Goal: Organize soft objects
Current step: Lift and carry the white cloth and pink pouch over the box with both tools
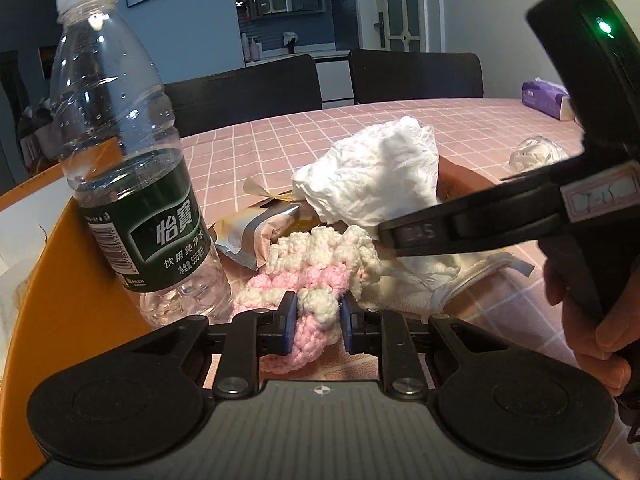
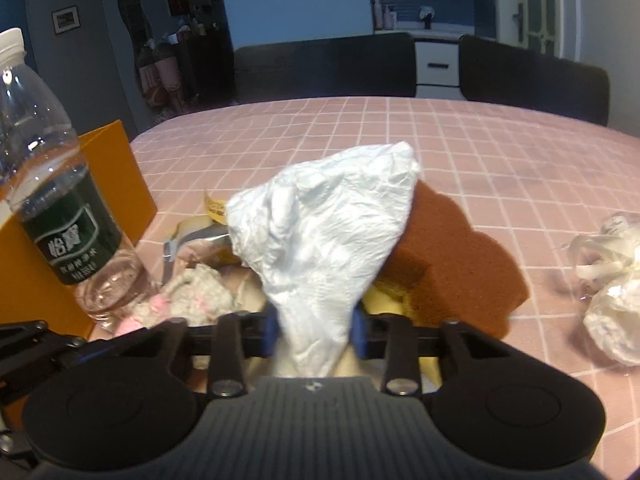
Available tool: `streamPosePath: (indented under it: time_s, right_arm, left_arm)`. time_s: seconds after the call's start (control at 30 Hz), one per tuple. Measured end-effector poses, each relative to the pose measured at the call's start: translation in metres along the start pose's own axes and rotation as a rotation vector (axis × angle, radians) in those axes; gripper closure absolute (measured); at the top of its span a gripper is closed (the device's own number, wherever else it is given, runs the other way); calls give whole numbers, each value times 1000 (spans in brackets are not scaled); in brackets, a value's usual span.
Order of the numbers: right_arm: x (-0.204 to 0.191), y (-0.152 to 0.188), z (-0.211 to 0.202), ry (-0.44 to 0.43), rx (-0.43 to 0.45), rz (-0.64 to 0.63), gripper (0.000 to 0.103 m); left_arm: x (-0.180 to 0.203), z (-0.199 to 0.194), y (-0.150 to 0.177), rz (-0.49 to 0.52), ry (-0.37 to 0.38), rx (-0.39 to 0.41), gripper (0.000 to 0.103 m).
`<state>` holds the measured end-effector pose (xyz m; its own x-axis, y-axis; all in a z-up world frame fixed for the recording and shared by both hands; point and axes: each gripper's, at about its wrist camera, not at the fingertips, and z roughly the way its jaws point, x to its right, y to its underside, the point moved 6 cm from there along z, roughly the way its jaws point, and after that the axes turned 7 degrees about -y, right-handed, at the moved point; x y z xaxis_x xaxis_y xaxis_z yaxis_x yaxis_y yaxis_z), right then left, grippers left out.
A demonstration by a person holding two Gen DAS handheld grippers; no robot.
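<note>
Purple tissue pack [image 1: 545, 100] (left view only)

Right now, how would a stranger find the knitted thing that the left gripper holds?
Start at the clear plastic water bottle with the dark green label. At its base lies a chunky pink-and-cream crocheted yarn piece, pinched by the left gripper. Only it is knitted; the crumpled white tissue behind is smooth paper.

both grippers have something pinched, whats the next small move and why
Probably lift the right gripper with the white tissue straight up: it is pinched between the pads and drapes over the brown sponge and the pile, while the left gripper holds the knitted piece.
</note>
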<state>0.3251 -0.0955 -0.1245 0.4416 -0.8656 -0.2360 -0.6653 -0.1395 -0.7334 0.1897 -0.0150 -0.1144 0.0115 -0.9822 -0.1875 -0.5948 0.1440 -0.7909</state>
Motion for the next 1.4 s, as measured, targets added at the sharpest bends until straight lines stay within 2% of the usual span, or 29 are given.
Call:
streamPosePath:
  time_s: [0.07, 0.3, 0.5, 1.03, 1.4]
  right_arm:
    - [-1, -1, -8, -10, 16, 4, 93]
    - [-13, -9, -54, 14, 92, -51, 95]
    - [-22, -14, -99, 13, 155, -74, 96]
    - [-16, 26, -198, 51, 213, -67, 96]
    - [-56, 37, -248, -47, 272, -103, 96]
  left_arm:
    - [-2, -2, -1, -13, 1, 6, 79]
    - [-6, -19, -6, -44, 8, 39, 81]
    - [-13, -52, -11, -77, 32, 105, 82]
    - [-27, -143, -12, -129, 85, 280, 82]
    - [-54, -198, -11, -183, 60, 392, 82]
